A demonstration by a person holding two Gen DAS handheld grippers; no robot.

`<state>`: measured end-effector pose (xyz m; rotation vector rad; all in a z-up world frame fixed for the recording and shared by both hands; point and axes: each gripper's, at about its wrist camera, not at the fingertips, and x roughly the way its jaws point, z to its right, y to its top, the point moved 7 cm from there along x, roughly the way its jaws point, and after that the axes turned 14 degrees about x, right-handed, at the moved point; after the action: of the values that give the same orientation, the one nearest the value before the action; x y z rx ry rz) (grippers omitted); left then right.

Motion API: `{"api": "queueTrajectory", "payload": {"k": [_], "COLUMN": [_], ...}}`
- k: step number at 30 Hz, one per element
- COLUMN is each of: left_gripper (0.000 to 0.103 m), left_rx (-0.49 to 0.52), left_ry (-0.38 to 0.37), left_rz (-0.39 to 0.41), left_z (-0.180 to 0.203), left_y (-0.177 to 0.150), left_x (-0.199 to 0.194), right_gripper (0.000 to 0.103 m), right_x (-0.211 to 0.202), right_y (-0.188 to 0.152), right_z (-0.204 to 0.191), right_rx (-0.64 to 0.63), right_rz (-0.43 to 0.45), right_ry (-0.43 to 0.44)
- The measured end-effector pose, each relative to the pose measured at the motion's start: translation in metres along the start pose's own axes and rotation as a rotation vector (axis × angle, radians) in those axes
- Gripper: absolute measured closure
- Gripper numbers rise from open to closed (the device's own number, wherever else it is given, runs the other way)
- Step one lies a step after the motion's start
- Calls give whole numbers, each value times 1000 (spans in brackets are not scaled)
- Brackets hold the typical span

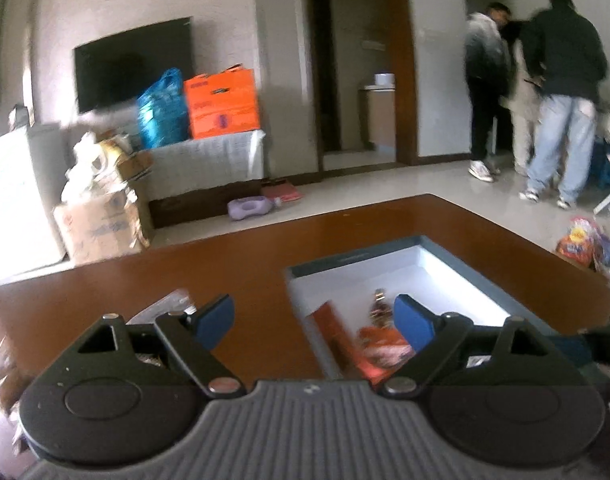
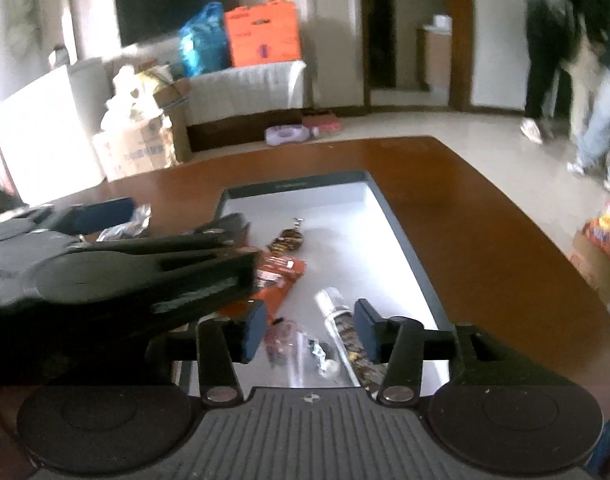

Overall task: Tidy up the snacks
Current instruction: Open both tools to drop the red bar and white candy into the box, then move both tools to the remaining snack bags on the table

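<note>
Your left gripper [image 1: 313, 320] stands wide and empty over the near left edge of the tray [image 1: 461, 258], with the orange packet [image 1: 379, 350] lying inside the tray just past its right fingertip. Your right gripper [image 2: 309, 330] is partly open above the tray's near end, gripping nothing; the clear snack tube [image 2: 341, 320] lies in the tray below, between its fingers.

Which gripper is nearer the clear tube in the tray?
Right. The right gripper hangs just over the clear tube, fingers straddling it; the left gripper is off to its left, over the tray's edge.
</note>
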<state>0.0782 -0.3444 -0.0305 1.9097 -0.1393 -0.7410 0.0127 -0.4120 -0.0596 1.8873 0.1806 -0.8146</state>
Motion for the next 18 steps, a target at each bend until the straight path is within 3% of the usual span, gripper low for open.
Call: {"api": "queueTrajectory", "payload": {"k": [4, 8, 14, 18], "left_gripper": [15, 15, 15, 15], "left_rx": [-35, -42, -69, -94], "left_ry": [54, 150, 289, 345], "left_rz": [-6, -28, -90, -124], "left_z": [-51, -113, -202, -250], "left_y": [-19, -41, -81, -107], "left_x": [-29, -53, -72, -81], "right_gripper": [52, 49, 41, 26], "right_x": [-6, -14, 1, 11], "right_y": [3, 4, -22, -34], "right_z": [-19, -55, -130, -164], "right_rx": [-20, -9, 5, 29], "right_rz": [27, 45, -99, -147], "right_ry": [34, 164, 340, 362]}}
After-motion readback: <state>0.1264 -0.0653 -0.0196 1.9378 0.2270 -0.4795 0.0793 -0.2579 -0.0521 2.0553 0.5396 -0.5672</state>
